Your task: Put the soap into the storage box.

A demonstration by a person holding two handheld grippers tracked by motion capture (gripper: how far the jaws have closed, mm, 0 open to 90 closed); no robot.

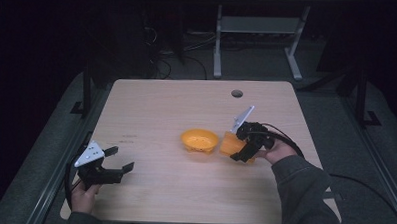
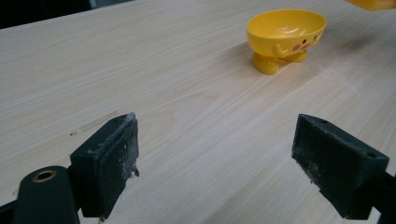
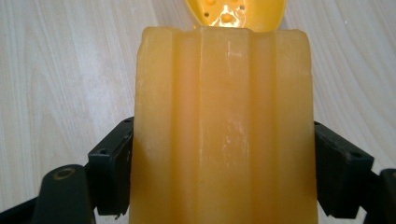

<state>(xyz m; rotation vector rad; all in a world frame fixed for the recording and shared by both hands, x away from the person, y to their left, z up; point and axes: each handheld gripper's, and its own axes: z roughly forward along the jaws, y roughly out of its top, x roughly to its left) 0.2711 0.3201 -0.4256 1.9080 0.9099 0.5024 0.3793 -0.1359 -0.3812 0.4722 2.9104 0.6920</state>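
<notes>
right gripper (image 1: 243, 152), fingers pinching the ridged orange block (image 3: 224, 130), holds it just beside the yellow bowl (image 1: 199, 140), placement apparently pending; left gripper (image 1: 116, 159) rests spread over the bench (image 1: 151, 105).

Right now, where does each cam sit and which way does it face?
High view: above the person's side, looking forward and down on the table; both hands, left tongs, right tongs.
Left gripper view: on the left tongs, open jaws, facing the yellow bowl.
Right gripper view: on the right tongs, clamping the orange block.
All views share the bowl.
</notes>
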